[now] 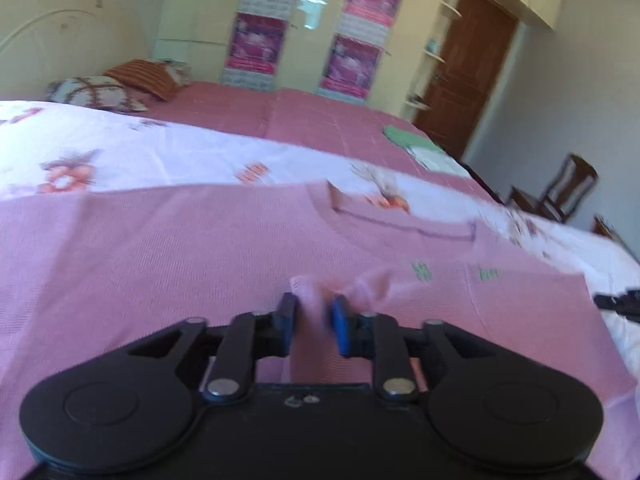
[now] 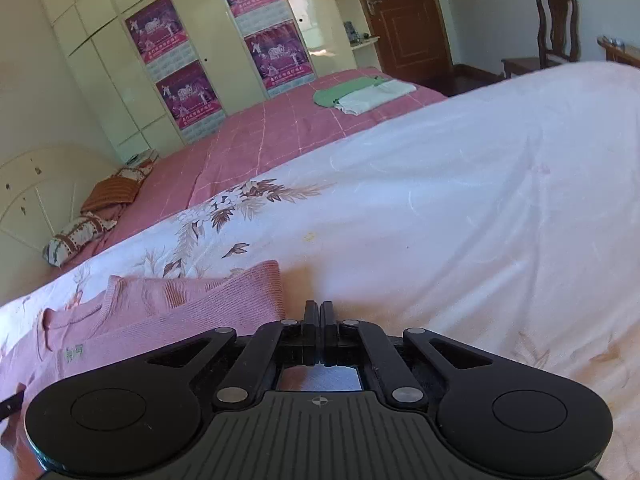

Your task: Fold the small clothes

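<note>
A pink knit sweater [image 1: 160,260] lies flat on the white floral sheet [image 1: 140,148], neckline toward the far side, with small green lettering on its chest. My left gripper [image 1: 314,312] is over its middle, and a raised fold of the pink knit is pinched between the blue pads. In the right wrist view the sweater [image 2: 180,304] lies at lower left. My right gripper [image 2: 319,308] is shut with nothing in it, over the bare sheet [image 2: 440,200] just right of the sweater's ribbed edge. A black part of it [image 1: 620,302] shows at the right edge of the left wrist view.
A pink checked bedspread [image 2: 280,128] covers the far half of the bed. Folded green and white clothes [image 2: 360,94] sit at its far corner, pillows [image 2: 100,208] near the headboard. Beyond are a wardrobe [image 2: 140,40], a brown door [image 2: 400,12] and a wooden chair [image 2: 556,28].
</note>
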Demonstrator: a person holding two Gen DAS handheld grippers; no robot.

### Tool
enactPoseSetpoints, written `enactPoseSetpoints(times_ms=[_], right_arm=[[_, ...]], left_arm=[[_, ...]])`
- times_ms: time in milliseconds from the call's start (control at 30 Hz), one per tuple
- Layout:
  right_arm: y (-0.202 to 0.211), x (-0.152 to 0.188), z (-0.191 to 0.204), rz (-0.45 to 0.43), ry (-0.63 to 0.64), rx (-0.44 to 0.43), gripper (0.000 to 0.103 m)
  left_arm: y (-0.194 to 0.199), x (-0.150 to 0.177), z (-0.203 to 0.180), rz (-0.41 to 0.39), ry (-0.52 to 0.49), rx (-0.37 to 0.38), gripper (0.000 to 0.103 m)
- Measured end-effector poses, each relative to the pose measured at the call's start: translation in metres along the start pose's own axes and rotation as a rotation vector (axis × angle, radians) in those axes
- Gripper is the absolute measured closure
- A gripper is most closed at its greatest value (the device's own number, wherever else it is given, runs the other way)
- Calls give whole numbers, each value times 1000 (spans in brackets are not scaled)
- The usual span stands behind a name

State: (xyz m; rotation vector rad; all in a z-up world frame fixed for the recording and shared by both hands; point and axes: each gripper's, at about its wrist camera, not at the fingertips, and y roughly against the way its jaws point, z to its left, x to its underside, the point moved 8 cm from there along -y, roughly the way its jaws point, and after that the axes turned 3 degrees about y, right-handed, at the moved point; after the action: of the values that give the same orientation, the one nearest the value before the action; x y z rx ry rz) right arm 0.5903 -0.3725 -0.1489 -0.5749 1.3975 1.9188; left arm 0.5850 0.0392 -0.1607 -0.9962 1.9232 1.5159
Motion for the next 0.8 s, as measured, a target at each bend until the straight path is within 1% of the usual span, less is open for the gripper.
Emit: enactPoseSetpoints(times_ms=[33, 67, 100, 167, 233, 267, 300, 367, 467, 600, 633, 700, 733, 767, 800], right_arm=[[5, -1, 3, -2, 16, -20, 103], [13, -2, 9, -14, 41, -50, 103], [22, 0, 15, -29, 78, -73, 103], [30, 6, 30, -38, 142, -106, 103], [27, 17, 40, -1, 161, -147, 103], [21, 24, 46, 22, 170, -160, 103], [18, 32, 49, 37, 183, -168, 103], [18, 52, 49, 74, 208, -161, 103], [37, 75, 43, 61, 273, -158, 103], [70, 103, 37, 20, 397, -105, 103], [75, 106, 36, 12, 406, -96, 103], [82, 106, 36, 5, 383, -90, 99], [88, 104, 38, -14, 359, -89, 99], [92, 100, 40, -45, 342, -92, 99], [95, 99, 43, -66, 335, -100, 96]], left_arm=[[10, -5, -2, -41, -25, -28, 70], [21, -9, -10, -74, -63, -22, 63], [27, -11, -20, -82, -81, -2, 54], [29, -4, -50, -55, -132, 71, 47], [21, 13, -79, -13, -205, 103, 46], [16, 21, -88, 14, -224, 111, 46], [10, 30, -93, 47, -225, 104, 47], [9, 46, -97, 78, -202, 111, 46], [24, 63, -95, 69, -240, 97, 46], [41, 74, -86, 65, -240, 115, 46], [44, 73, -85, 65, -231, 116, 46], [49, 69, -86, 53, -218, 113, 45], [49, 69, -86, 51, -217, 110, 45], [45, 71, -87, 69, -218, 103, 45], [43, 73, -87, 70, -227, 97, 45]])
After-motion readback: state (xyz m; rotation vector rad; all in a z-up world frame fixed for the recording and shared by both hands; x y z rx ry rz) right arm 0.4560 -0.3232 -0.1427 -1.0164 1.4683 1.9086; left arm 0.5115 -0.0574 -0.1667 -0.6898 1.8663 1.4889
